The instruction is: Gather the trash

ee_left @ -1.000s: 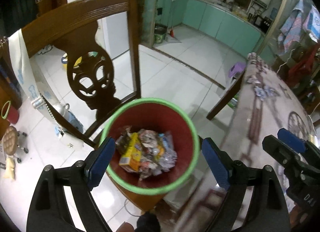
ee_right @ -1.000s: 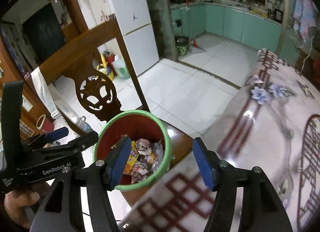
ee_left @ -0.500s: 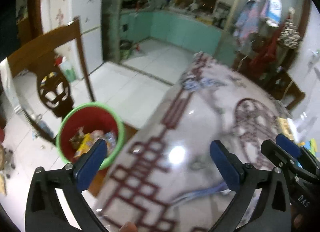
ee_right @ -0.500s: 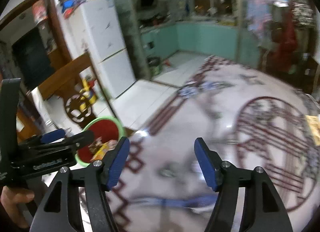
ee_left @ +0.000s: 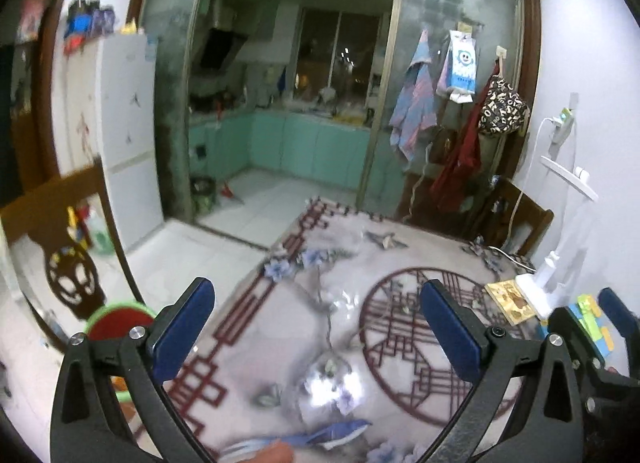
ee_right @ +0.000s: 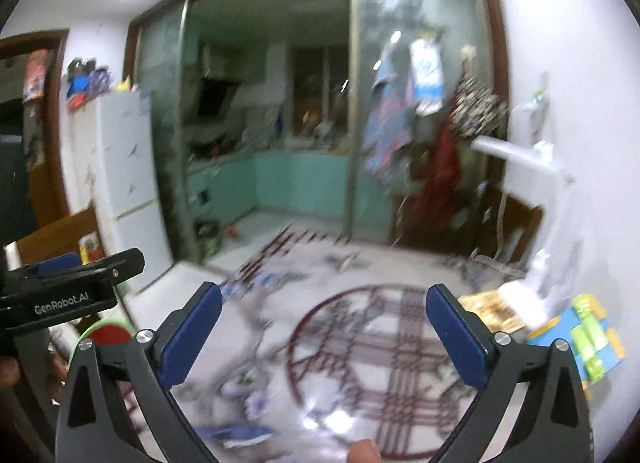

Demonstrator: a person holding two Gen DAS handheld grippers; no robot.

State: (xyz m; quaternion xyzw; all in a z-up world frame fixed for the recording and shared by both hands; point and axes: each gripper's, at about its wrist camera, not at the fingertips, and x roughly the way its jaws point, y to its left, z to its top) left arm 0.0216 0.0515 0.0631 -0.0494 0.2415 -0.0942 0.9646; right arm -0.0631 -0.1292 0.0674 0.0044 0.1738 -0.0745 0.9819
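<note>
Both claws swung up off the red bin (ee_left: 120, 321) toward the table (ee_left: 280, 343); left gripper (ee_left: 316, 333) gaped empty, right gripper (ee_right: 324, 333) was opening empty — hunting more trash.

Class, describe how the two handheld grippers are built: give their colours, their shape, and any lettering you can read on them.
The left gripper and the right gripper look alike: black arms with round silver bolts, forking outward into two fingers, each tipped with a flat blue pad. In the right wrist view, the left gripper's black body carries white lettering, "GenRobot.AI". No cables or sleeves are visible.
</note>
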